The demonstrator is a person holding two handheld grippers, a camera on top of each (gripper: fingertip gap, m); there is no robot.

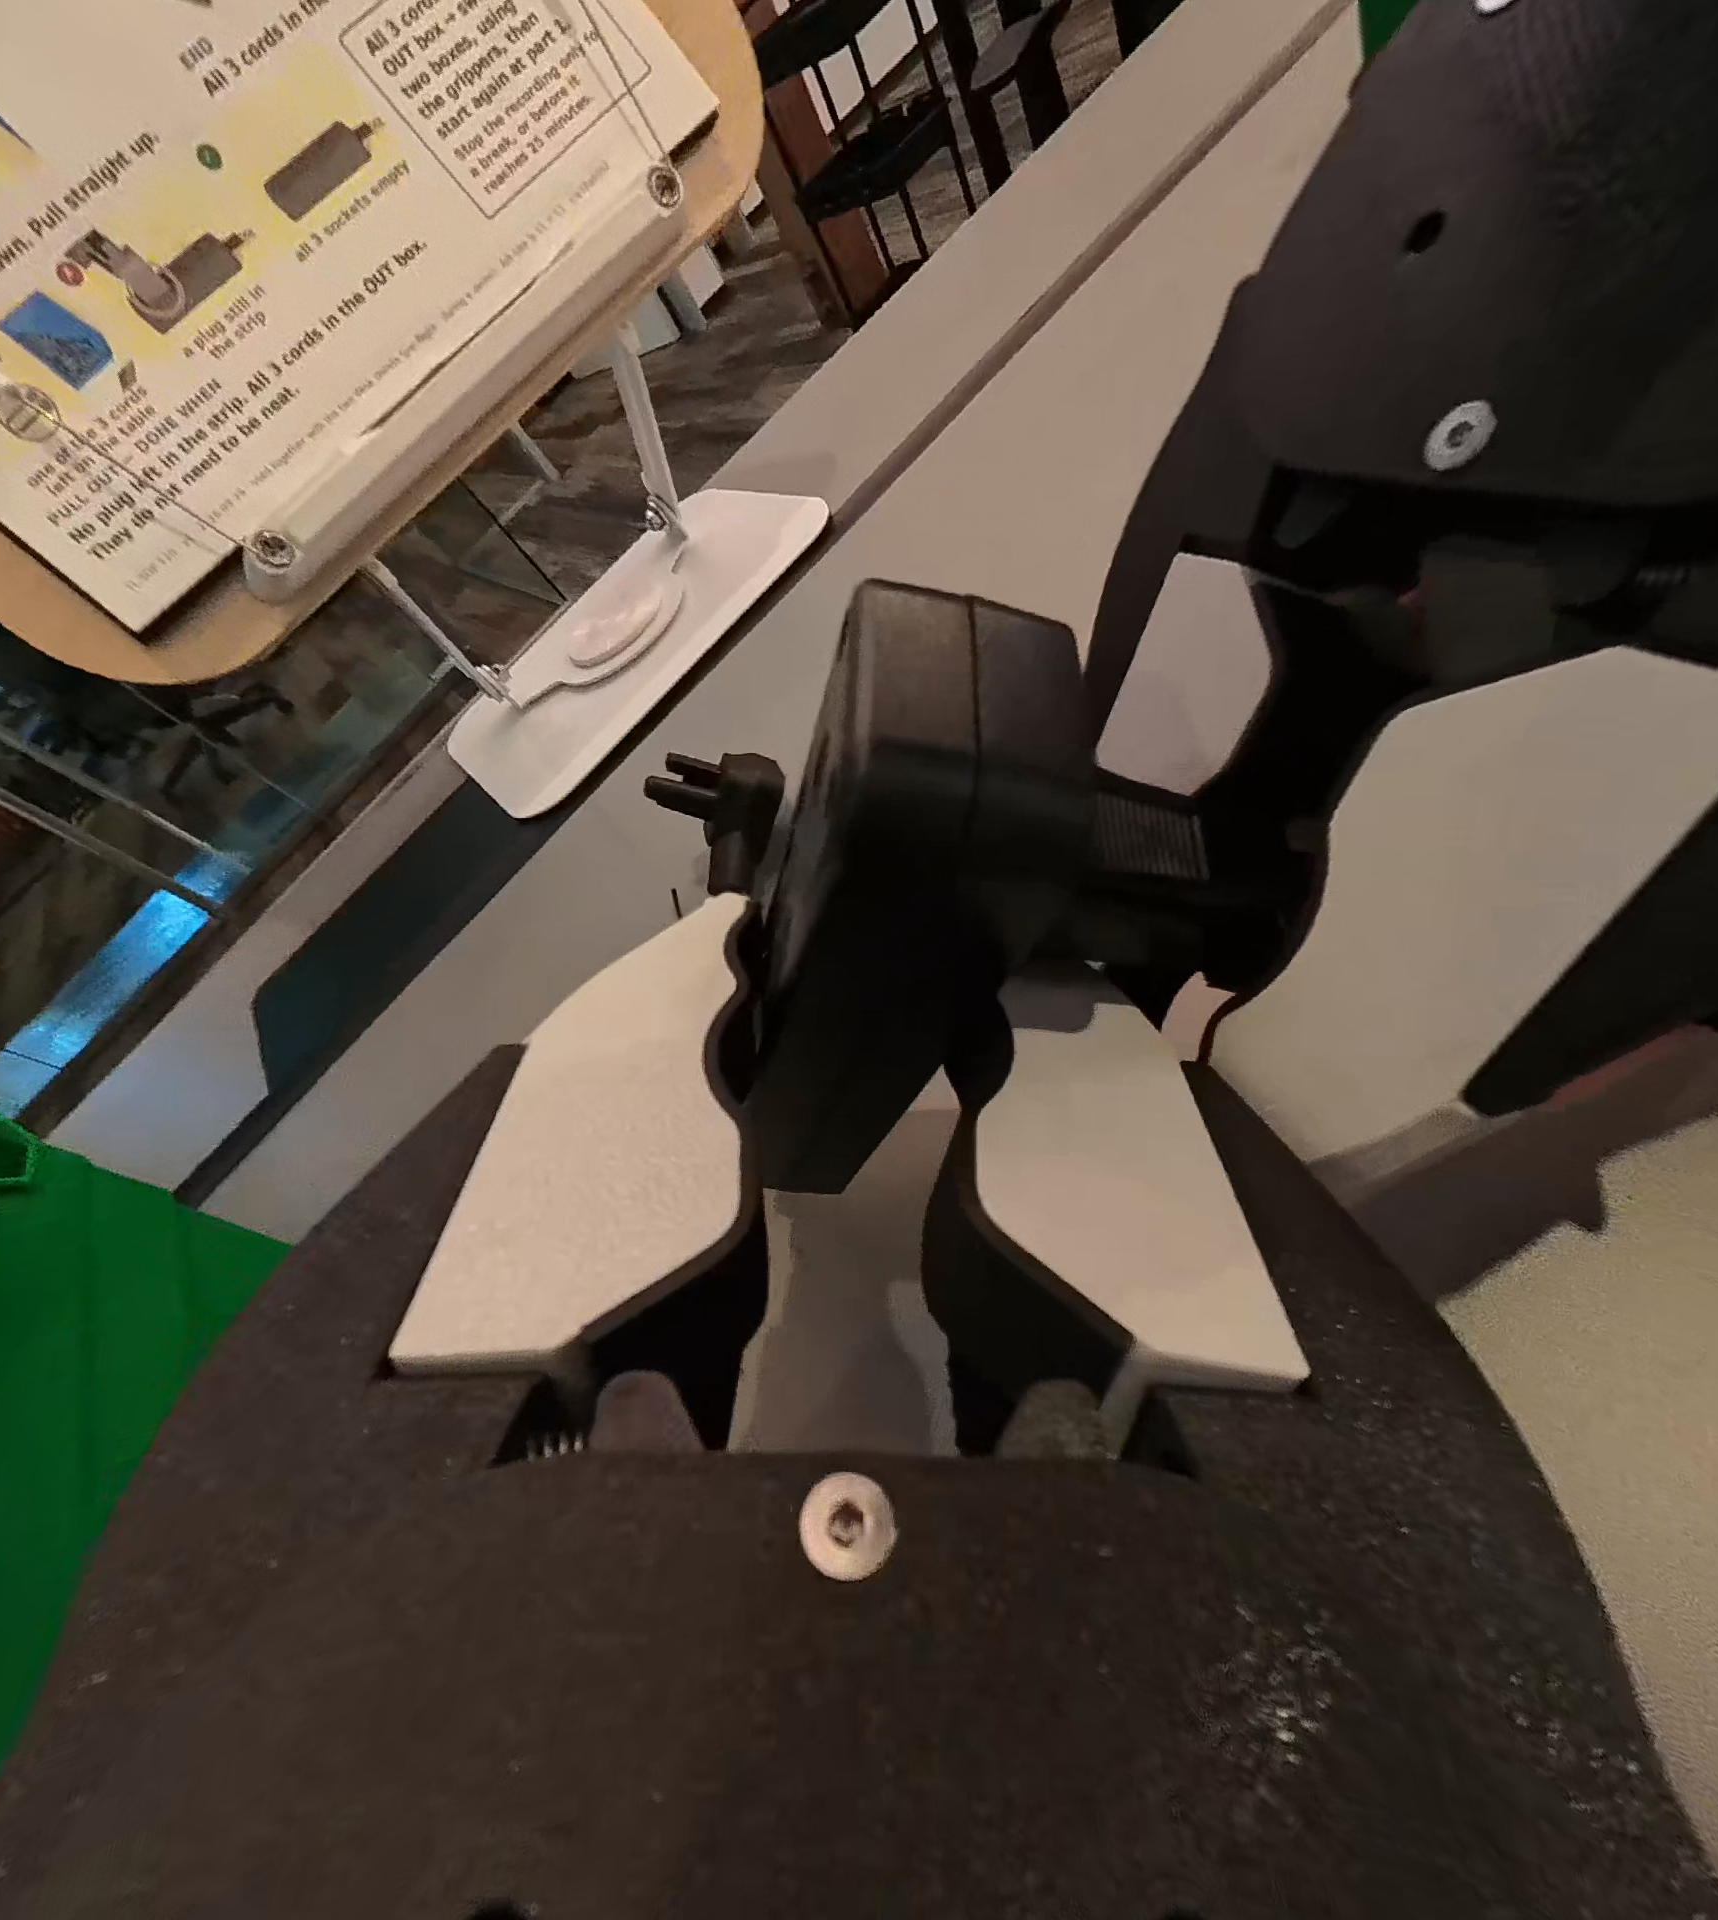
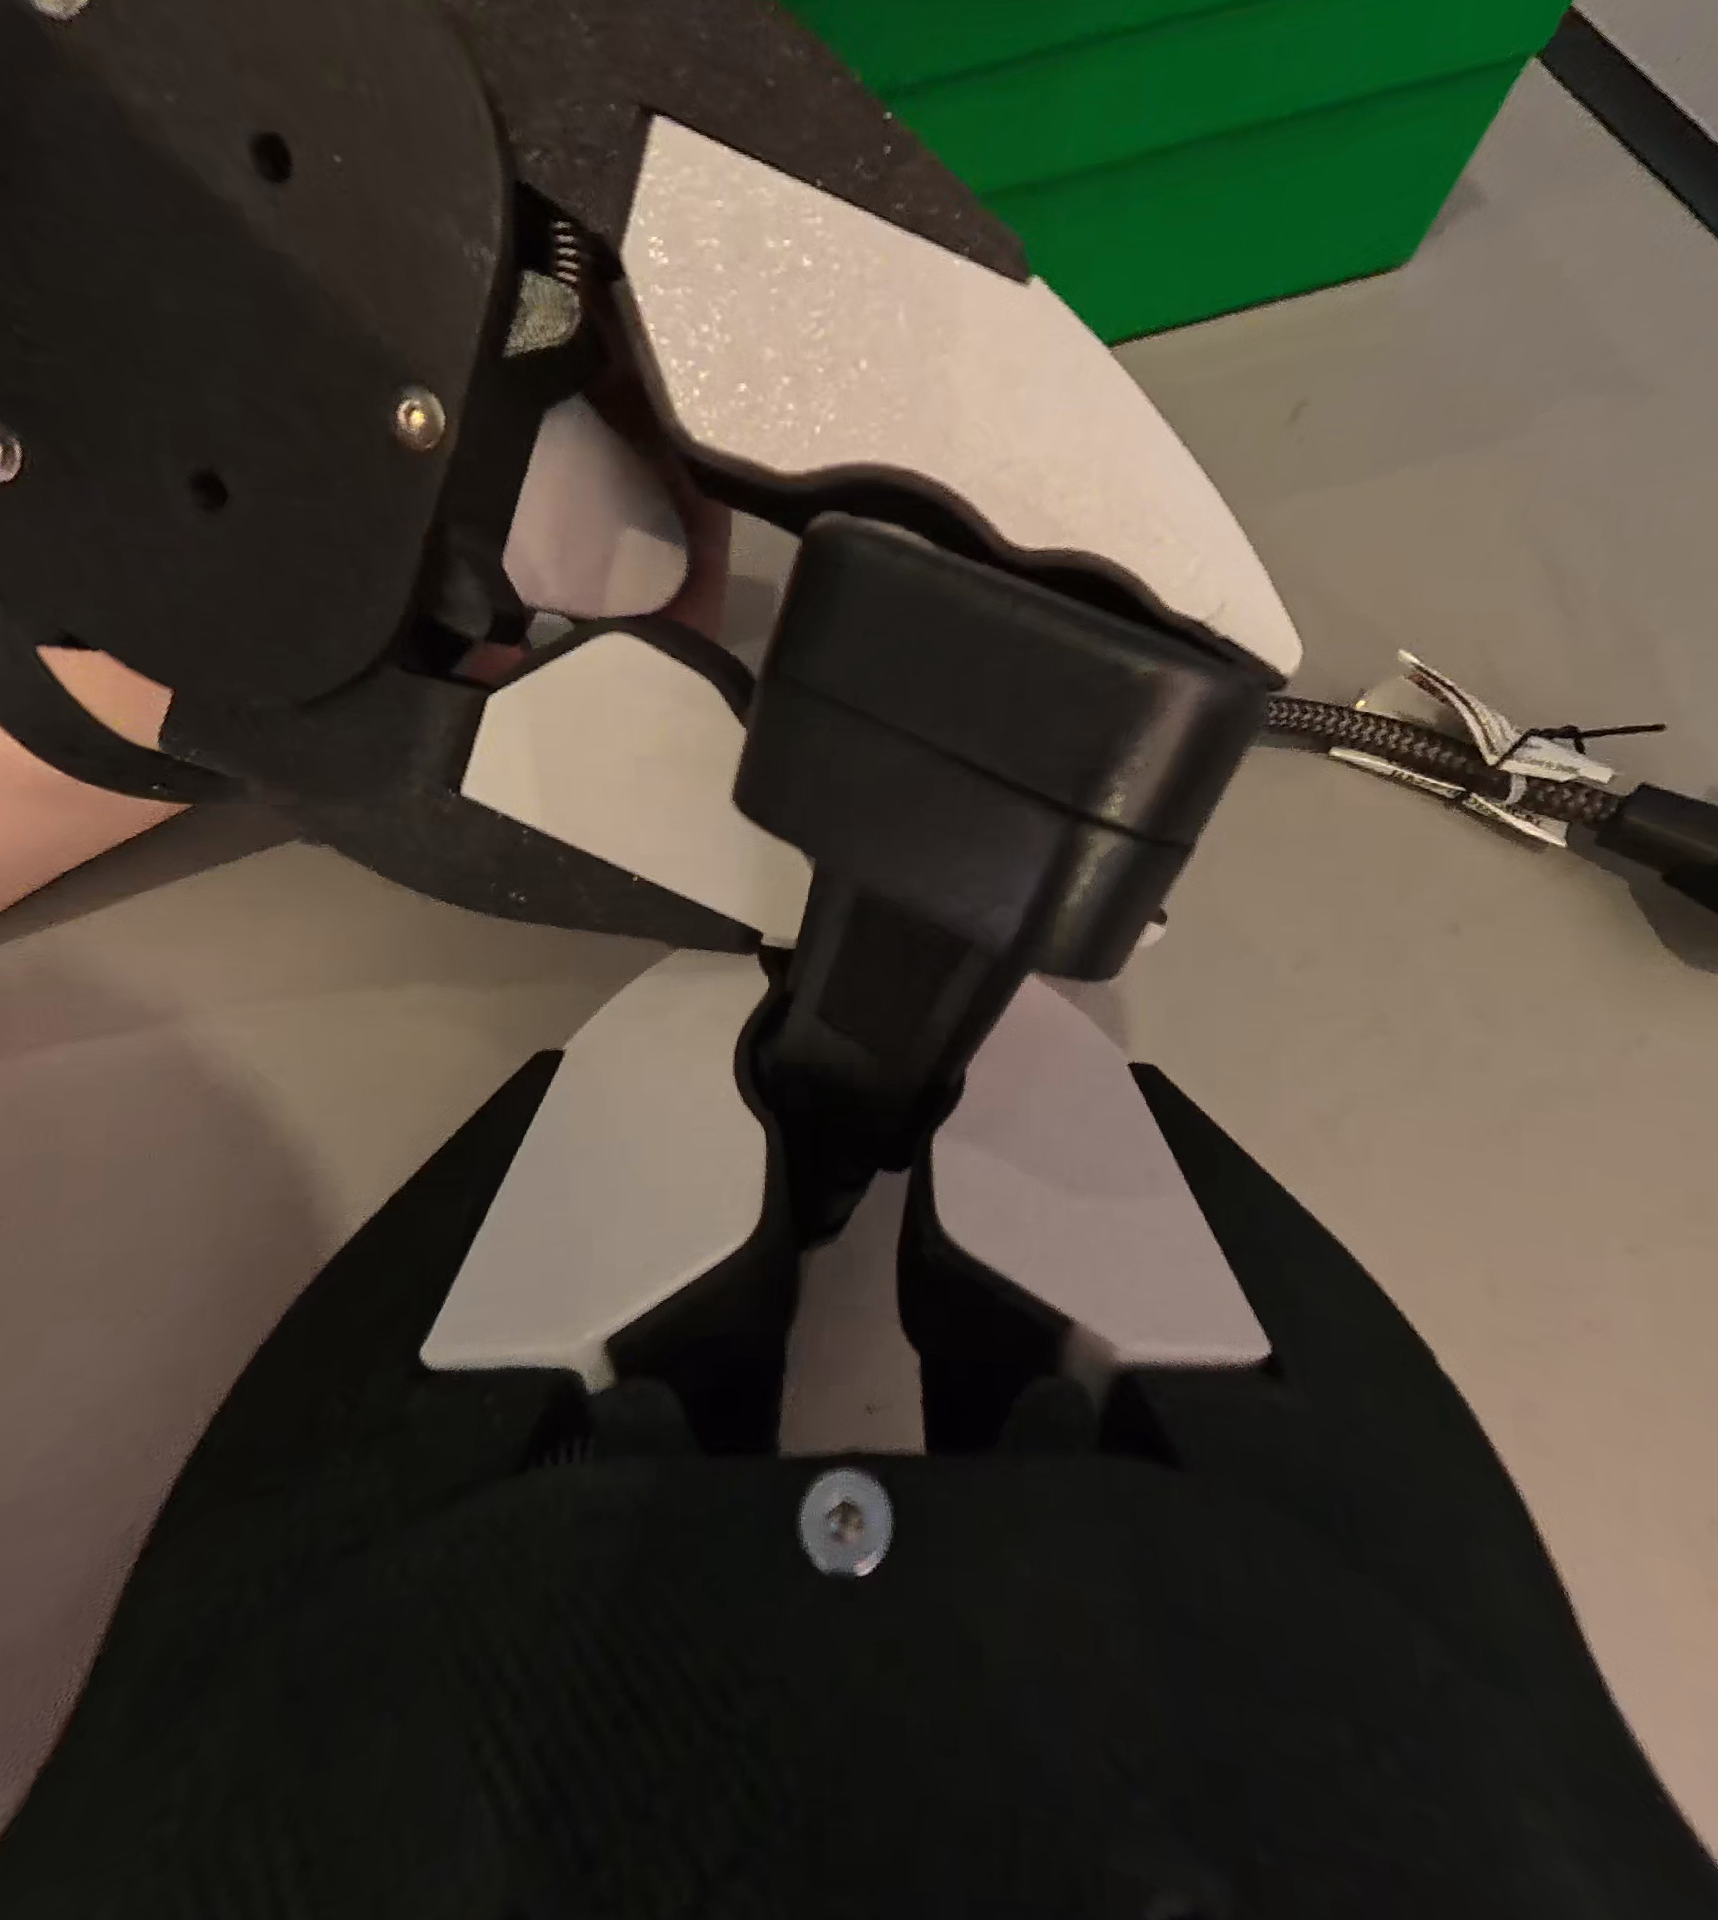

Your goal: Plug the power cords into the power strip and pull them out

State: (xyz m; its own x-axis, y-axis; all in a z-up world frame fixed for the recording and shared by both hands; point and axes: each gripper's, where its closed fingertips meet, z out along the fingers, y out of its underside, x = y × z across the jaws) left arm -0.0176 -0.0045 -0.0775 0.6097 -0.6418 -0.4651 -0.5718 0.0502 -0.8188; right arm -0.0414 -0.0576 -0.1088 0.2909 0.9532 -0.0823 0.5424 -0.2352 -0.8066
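The left tool is gripping a black boxy plastic power strip above the grey counter, while the right tool is clamping a black plug seated in it.

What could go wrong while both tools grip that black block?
The left tool holds the power strip only at its fingertips, so the strip might twist or slip as the right tool works the plug. The braided cord trailing across the table could also snag.
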